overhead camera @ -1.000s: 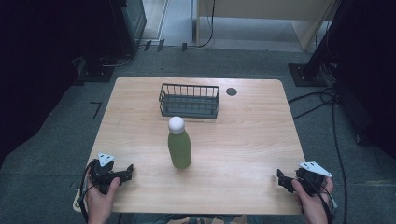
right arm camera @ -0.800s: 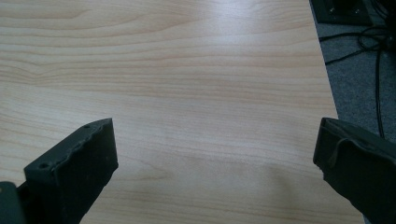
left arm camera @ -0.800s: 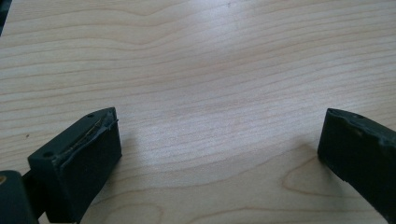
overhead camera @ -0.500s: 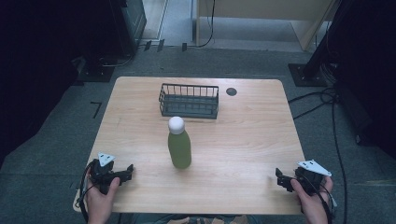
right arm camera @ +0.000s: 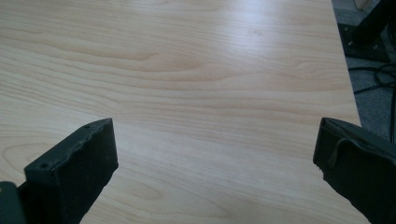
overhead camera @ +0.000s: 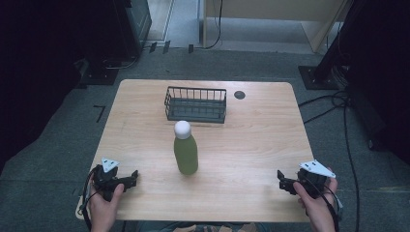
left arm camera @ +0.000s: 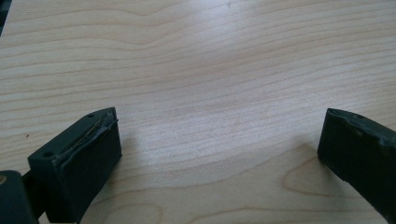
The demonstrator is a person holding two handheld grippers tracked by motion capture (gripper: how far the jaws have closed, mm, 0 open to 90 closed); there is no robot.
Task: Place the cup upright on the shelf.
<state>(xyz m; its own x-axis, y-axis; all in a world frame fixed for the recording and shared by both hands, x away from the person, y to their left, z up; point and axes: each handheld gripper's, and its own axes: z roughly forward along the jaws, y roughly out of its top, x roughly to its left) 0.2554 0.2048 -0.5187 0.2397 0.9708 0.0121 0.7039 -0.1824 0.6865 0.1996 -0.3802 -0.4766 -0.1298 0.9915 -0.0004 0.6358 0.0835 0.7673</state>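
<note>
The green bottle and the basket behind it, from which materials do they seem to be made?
The green bottle: probably matte-coated metal or plastic, as its surface shows little shine; its white cap looks like smooth plastic. The basket: dark metal wire, judging by its thin open bars.

The surface point(overhead camera: 251, 145) is seen from a fixed high view set above the person's side, faced forward and down, far enough off that all four edges and the floor around them are taken in. The left gripper view is carried low and close to the wood point(left arm camera: 210, 84), near the high view's 7 o'clock corner, and is aimed along its own black jaws. The right gripper view is held equally close near the 5 o'clock corner, with the edge of the surface point(right arm camera: 343, 70) and floor at 2 o'clock. Bare wood grain is shared by all three views
</note>
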